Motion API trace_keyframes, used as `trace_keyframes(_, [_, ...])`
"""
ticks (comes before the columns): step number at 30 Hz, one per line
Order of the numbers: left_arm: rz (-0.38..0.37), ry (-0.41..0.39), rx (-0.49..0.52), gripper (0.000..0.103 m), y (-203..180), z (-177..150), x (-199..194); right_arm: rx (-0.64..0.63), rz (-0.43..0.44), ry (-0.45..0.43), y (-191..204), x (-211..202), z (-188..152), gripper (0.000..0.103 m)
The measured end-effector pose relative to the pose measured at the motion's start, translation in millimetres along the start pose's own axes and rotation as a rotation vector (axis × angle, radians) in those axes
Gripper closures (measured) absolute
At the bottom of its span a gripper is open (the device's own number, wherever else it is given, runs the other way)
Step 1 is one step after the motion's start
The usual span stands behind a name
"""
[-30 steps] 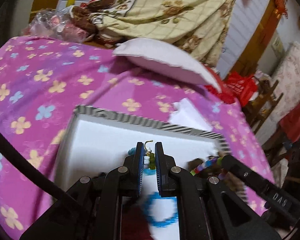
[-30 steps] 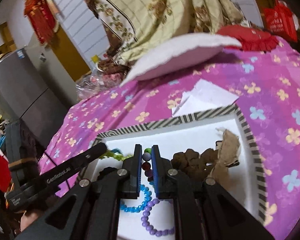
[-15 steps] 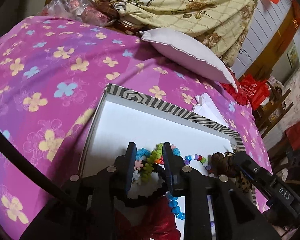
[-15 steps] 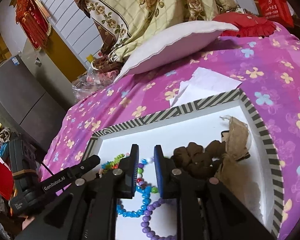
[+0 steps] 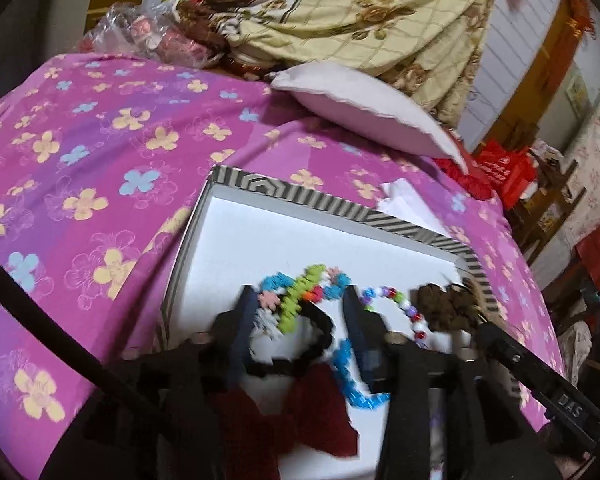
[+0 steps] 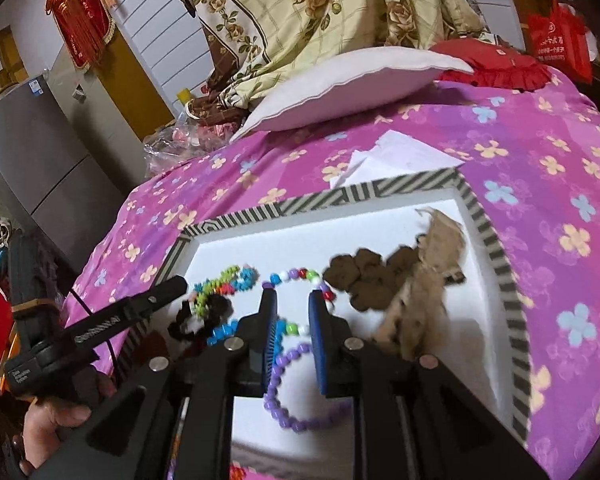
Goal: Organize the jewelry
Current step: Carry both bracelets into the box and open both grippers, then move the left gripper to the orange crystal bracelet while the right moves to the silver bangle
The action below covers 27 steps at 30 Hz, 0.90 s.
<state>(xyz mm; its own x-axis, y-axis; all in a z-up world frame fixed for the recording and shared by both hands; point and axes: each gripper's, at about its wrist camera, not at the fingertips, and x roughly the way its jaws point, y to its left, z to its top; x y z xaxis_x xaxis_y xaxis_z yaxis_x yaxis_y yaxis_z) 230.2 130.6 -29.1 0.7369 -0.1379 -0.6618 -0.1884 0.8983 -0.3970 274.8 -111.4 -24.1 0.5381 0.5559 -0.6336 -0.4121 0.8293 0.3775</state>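
A shallow white tray with a black-and-white striped rim [image 5: 324,200] [image 6: 496,232] lies on a bed covered by a pink floral sheet [image 5: 100,152] [image 6: 540,152].

The left hand-held gripper [image 5: 300,304] hovers low over the near left part of the tray. Its jaws stand wide apart and grip nothing. Between and just beyond them lie a multicoloured flower-bead bracelet [image 5: 300,286] [image 6: 224,282] and a black bracelet [image 5: 320,336] [image 6: 216,308]; a blue bead bracelet [image 5: 350,376] lies beside the right jaw.

The right hand-held gripper [image 6: 294,300] hovers over the tray's near centre. Its jaws are parted and hold nothing. A round-bead multicoloured bracelet [image 6: 300,274] [image 5: 400,304] lies just ahead of its tips, and a purple bead bracelet [image 6: 288,396] lies below and between the jaws.

A brown flower-shaped piece [image 6: 360,276] [image 5: 444,308] and a tan fabric item [image 6: 424,276] occupy the right part of the tray.

A folded white paper [image 6: 396,156] [image 5: 408,204] lies on the sheet just beyond the tray, and a white pillow [image 6: 348,84] [image 5: 364,108] lies farther back.
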Motion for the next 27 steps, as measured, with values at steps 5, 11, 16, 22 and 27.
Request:
trace_keyframes(5, [-0.051,-0.036,0.033,0.054,-9,-16,-35,-0.041,0.013,-0.017,1,-32,-18,0.080])
trace_keyframes(11, [-0.059,-0.018,0.052,0.054,-5,-48,-73,-0.063,-0.012,-0.012,-4,-75,-48,0.071])
trace_keyframes(16, [-0.027,0.052,0.080,0.054,-6,-81,-86,-0.064,-0.104,0.114,-10,-85,-91,0.056])
trace_keyframes(22, [0.098,0.157,0.107,0.054,-5,-108,-69,-0.127,-0.186,0.199,-11,-87,-122,0.046])
trace_keyframes(27, [0.107,0.167,0.118,0.054,-4,-110,-62,-0.123,-0.179,0.188,-16,-89,-124,0.046])
